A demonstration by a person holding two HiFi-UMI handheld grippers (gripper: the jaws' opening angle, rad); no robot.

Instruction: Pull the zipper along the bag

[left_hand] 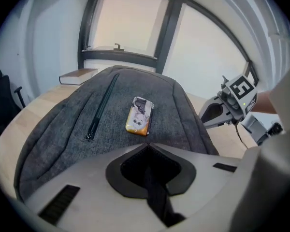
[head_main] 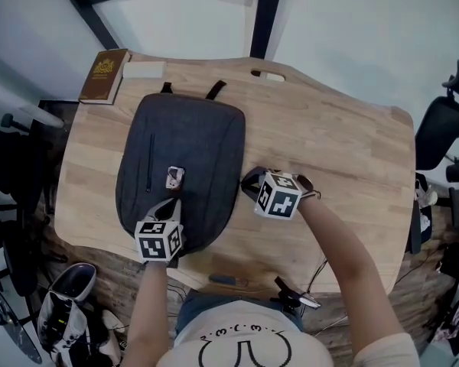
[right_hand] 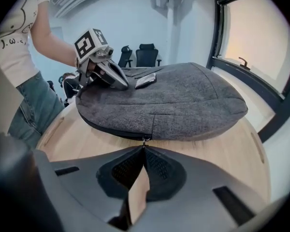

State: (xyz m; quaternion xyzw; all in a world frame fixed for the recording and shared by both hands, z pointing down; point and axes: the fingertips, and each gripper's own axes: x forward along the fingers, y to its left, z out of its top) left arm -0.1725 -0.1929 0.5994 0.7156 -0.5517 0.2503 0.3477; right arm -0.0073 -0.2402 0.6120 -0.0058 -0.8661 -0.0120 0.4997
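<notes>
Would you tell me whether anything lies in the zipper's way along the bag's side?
Nothing visible does. The right gripper is shut on the zipper pull at the bag's side seam, which shows nothing across it either way. The card and the left gripper sit on the bag's top, off the seam.

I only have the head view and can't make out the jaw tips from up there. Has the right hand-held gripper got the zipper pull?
Observer: Yes. In the right gripper view, the right hand-held gripper is shut on the zipper pull, at the side seam of the bag.
Operator: And the left one, is it holding anything?
Observer: The left gripper view shows the left hand-held gripper shut on a black strap at the bag's near end.
</notes>
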